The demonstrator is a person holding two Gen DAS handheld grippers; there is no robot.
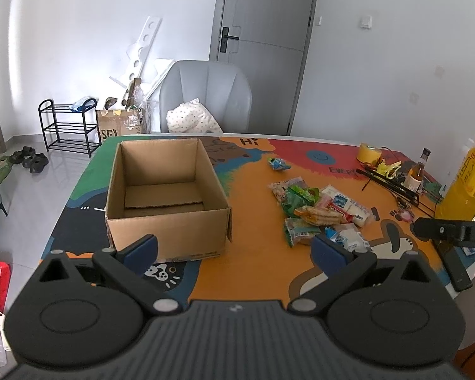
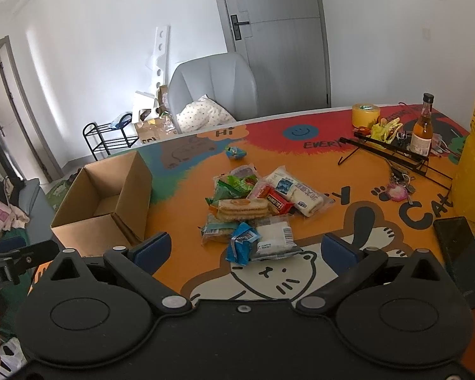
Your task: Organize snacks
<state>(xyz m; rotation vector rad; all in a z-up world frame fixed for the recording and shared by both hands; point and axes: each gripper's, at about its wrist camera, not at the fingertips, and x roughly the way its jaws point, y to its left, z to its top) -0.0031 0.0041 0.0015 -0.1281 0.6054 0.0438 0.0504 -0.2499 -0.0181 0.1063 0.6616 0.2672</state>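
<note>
An empty cardboard box (image 1: 166,190) (image 2: 104,202) stands open on the left of the colourful table mat. A pile of wrapped snacks (image 1: 319,212) (image 2: 256,212) lies to its right, and one small blue-green packet (image 1: 278,163) (image 2: 235,152) sits apart farther back. My left gripper (image 1: 236,248) hovers open above the table's near edge, between the box and the pile, holding nothing. My right gripper (image 2: 245,250) is open just short of the pile, with a blue packet (image 2: 242,242) and a white wrapper between its spread fingers' line of sight, untouched.
At the right stand a yellow tape roll (image 2: 365,114), a glass bottle (image 2: 422,129), a black wire stand (image 2: 395,155), keys (image 2: 397,190), a large orange bottle (image 2: 473,164) and a dark phone (image 2: 460,259). A grey chair (image 1: 205,95) sits behind the table.
</note>
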